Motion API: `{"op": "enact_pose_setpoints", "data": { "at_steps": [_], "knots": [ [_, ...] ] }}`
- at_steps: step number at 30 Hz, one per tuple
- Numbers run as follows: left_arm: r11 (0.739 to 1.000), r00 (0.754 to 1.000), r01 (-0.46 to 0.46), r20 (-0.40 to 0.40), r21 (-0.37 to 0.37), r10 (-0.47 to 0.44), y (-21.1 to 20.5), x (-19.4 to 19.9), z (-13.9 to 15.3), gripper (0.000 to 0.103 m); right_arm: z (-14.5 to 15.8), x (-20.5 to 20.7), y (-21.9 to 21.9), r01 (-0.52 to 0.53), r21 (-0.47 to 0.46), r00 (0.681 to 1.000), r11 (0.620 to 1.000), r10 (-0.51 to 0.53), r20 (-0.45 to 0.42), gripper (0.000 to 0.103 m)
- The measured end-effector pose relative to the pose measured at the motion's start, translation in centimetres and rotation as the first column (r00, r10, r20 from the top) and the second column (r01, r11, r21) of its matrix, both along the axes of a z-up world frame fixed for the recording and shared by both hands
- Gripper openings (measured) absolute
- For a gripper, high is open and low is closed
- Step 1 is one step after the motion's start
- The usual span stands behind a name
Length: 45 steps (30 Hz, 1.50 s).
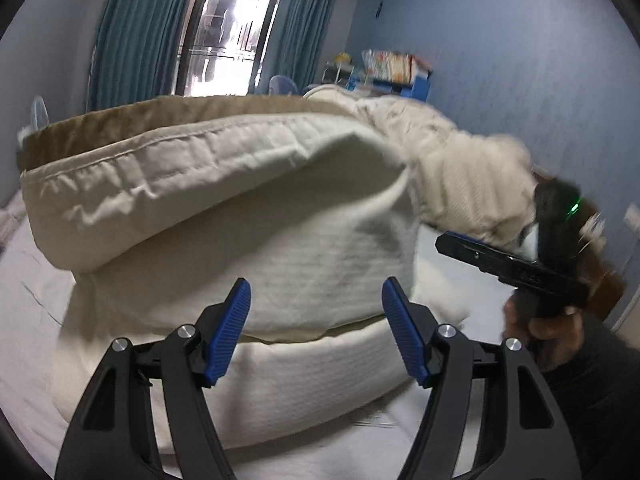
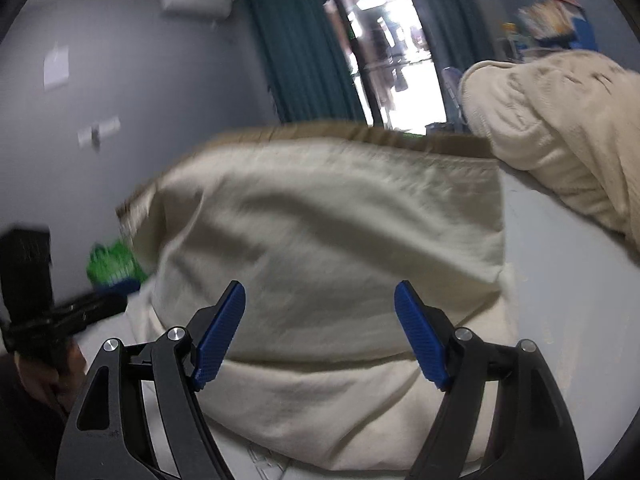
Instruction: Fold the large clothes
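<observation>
Both the left gripper [image 1: 316, 328] and the right gripper [image 2: 320, 332] stand wide apart, pads gripping nothing.

Daylight enters through the tall dark-framed glass door [image 1: 230, 36] at twelve o'clock and blows out to white glare there; the room itself stays dim and bluish. The fisheye lens bends walls and leaves black corners. Motion blur smears the cream ribbed fabric garment [image 2: 320, 240], worse in the right wrist view.

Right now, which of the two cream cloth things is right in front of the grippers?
The smooth cream garment with the tan band, folded over on the bed. The fluffy knitted cream one lies bunched farther back by the blue wall.
</observation>
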<state>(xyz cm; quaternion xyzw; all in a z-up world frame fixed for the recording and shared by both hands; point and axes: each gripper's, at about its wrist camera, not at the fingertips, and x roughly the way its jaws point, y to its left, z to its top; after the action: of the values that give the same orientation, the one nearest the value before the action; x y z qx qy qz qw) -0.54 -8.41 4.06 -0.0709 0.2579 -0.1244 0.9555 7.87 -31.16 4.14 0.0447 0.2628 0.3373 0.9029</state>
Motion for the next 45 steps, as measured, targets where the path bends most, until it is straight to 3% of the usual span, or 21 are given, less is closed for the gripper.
{"op": "enact_pose_setpoints", "data": {
  "at_steps": [2,9,12,15,20,28,35,45],
  "knots": [
    [0.999,1.0,-0.025,-0.003,0.042,0.025,-0.6,1.3,-0.3,0.064,-0.4,0.5,1.4,-0.011,-0.034,1.0,0.999,0.011,-0.014,0.072],
    [0.995,0.996,-0.081,-0.029,0.058,0.083,0.0,6.4,-0.8,0.068,-0.8,3.4,4.1,0.033,-0.061,0.999,0.998,-0.034,-0.023,0.072],
    [0.994,0.993,-0.106,-0.051,0.032,0.107,1.3,8.9,-0.6,0.068,-1.0,4.7,5.0,0.058,-0.075,0.998,0.995,-0.06,-0.023,0.072],
    [0.991,0.987,-0.13,-0.089,0.03,0.132,2.2,10.8,-0.6,0.075,-1.6,6.1,5.9,0.074,-0.11,0.996,0.991,-0.079,-0.034,0.073],
    [0.987,0.963,-0.153,-0.219,0.052,0.16,3.1,15.0,-2.1,0.076,-2.7,8.1,6.9,0.095,-0.173,0.992,0.98,-0.107,-0.064,0.077],
    [0.98,0.897,-0.157,-0.397,0.122,0.193,3.8,20.7,-6.4,0.077,-5.6,11.9,9.2,0.084,-0.299,0.979,0.95,-0.135,-0.153,0.083],
    [0.974,0.888,-0.164,-0.406,0.155,0.215,4.3,21.4,-9.3,0.078,-7.7,13.2,10.6,0.063,-0.355,0.969,0.933,-0.142,-0.2,0.086],
    [0.969,0.897,-0.167,-0.379,0.184,0.226,3.9,21.2,-9.8,0.078,-8.0,13.1,10.7,0.055,-0.381,0.966,0.923,-0.146,-0.213,0.086]
  ]
}}
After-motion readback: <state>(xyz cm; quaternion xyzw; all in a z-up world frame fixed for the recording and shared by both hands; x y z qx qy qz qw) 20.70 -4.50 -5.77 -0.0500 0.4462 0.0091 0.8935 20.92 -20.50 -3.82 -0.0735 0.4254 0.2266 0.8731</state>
